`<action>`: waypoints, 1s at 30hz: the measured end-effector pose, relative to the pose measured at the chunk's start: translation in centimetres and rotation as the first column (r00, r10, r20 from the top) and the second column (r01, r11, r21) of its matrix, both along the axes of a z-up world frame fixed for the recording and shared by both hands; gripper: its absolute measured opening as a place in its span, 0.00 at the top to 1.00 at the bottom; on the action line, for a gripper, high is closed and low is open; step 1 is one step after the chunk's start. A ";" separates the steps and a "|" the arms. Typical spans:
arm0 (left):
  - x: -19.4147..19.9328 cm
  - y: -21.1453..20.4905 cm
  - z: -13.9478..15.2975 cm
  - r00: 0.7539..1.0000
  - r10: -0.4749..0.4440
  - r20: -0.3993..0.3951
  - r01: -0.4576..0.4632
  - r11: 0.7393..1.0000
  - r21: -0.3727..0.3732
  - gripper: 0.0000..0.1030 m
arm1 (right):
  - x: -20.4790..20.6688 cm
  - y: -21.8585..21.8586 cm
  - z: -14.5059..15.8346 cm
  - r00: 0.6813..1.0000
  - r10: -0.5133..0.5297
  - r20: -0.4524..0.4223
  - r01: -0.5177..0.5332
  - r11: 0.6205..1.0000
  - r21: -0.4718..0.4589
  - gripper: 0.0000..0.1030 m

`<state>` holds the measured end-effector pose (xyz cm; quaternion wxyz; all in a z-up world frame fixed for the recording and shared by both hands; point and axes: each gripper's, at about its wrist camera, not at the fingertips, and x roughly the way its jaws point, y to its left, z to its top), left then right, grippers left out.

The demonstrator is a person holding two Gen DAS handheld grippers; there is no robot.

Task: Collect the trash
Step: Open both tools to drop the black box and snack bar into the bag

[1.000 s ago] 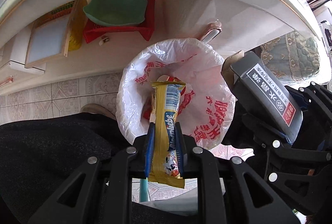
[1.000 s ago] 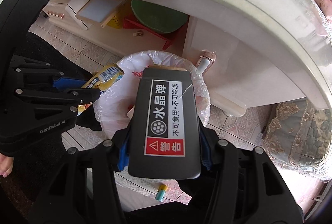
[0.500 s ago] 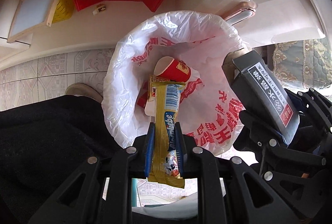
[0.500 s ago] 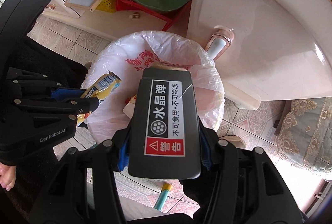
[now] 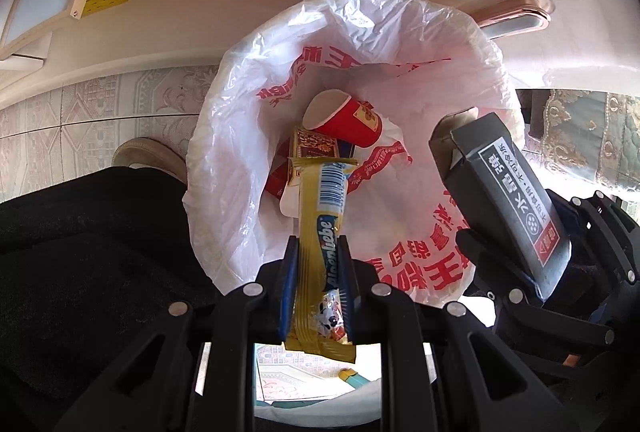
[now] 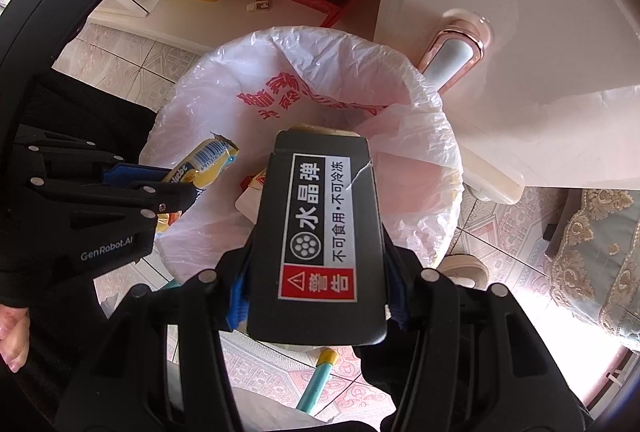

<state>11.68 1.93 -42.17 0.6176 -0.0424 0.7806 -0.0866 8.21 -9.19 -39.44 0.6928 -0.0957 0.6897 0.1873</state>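
Yellow snack wrapper (image 5: 320,228) pinched in left hand-held gripper (image 5: 316,272) and black box (image 6: 320,232) clamped in right hand-held gripper (image 6: 316,268), both over the bag-lined trash bin (image 5: 224,135) holding a red paper cup (image 5: 348,117), on tiled floor (image 5: 80,103).

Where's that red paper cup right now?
In the left wrist view, the red cup lies on its side inside the bin bag, just beyond the yellow wrapper.

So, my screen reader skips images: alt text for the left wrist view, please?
The left gripper pinches a yellow snack wrapper above a white bag-lined bin holding a red paper cup; at right, the right gripper holds a black box.
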 end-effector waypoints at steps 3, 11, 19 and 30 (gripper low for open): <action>0.1 0.1 -0.3 1.000 0.004 -0.002 -0.004 1.000 0.003 0.82 | 0.0 0.1 -0.3 1.000 0.002 -0.008 -0.002 1.000 0.000 0.49; 0.3 0.4 -0.6 1.000 0.015 -0.012 -0.015 1.000 0.006 0.75 | 0.1 0.0 -0.6 1.000 0.002 -0.008 -0.002 1.000 -0.007 0.41; 0.4 0.5 -0.5 1.000 0.012 -0.002 -0.012 1.000 0.024 0.56 | 0.2 -0.4 -0.7 1.000 -0.018 -0.013 0.018 1.000 0.001 0.33; 0.0 -0.2 0.6 0.999 -0.020 0.032 0.018 0.999 0.046 0.43 | -0.1 0.0 0.7 1.000 -0.008 0.018 0.008 1.000 -0.001 0.32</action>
